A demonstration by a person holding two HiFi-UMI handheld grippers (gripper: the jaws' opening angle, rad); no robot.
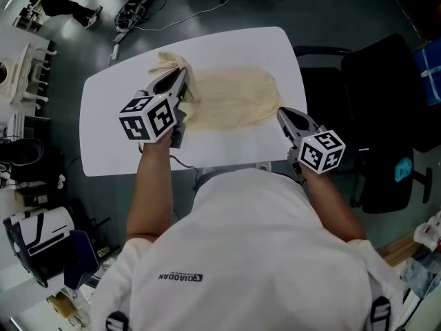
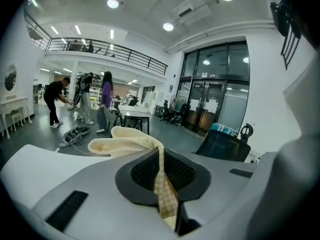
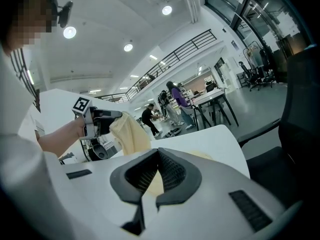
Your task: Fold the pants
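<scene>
- Your left gripper (image 2: 162, 159) is clamped on the pants (image 1: 227, 95). In its own view a strip of cream checked cloth runs straight down between the two closed pads.
- Your right gripper (image 3: 160, 154) has its tips pressed together. Cream cloth shows in the gap just behind them, so I judge it is pinching an edge of the pants rather than closed on nothing.
- The pants lie on the white table (image 1: 103, 136), stretched between your two tools. In the head view the long axis runs from about 9 o'clock to about 3 o'clock.
- The 9 o'clock end is bunched and raised off the table in the left jaws. The right gripper view shows that end hanging from the left tool, up at 10 o'clock.
- The 3 o'clock end lies flat, and the right tips sit on its near corner.
- Each hand sits on its own end, so neither has to reach. The body of the cloth lies toward 3 o'clock from your left fingers and toward 9 o'clock from your right.
- The fold looks set to run along that axis. The raised left end would travel toward 3 o'clock and land over the end that the right gripper pins.
- The left end is gathered, not spread, so it may come down twisted unless you draw it taut along the axis.
</scene>
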